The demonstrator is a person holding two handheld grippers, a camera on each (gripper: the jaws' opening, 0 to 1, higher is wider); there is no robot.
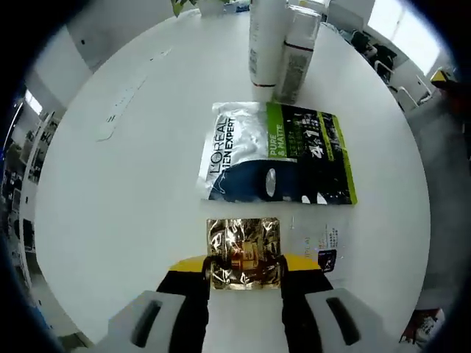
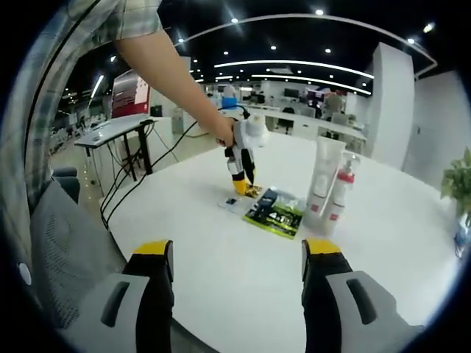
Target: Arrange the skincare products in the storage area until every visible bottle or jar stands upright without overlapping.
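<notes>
A gold foil sachet (image 1: 244,254) lies flat on the white table (image 1: 125,191), and my left gripper (image 1: 246,268) is shut on its near edge. Beyond it lies a L'Oreal Men Expert pouch (image 1: 276,154), flat, green and dark. Further off a white tube (image 1: 266,40) and a pump bottle (image 1: 298,55) stand upright, side by side. In the right gripper view my right gripper (image 2: 237,272) hangs open over the table's near edge, holding nothing. From there the left gripper (image 2: 241,173) reaches down to the sachet (image 2: 253,192), next to the pouch (image 2: 276,209), the tube (image 2: 324,180) and the bottle (image 2: 340,195).
A small white and blue card (image 1: 324,246) lies right of the sachet. A person's arm (image 2: 169,66) comes in from the upper left. A grey mesh chair (image 2: 66,243) stands left of the table, a plant (image 2: 456,184) at the far right.
</notes>
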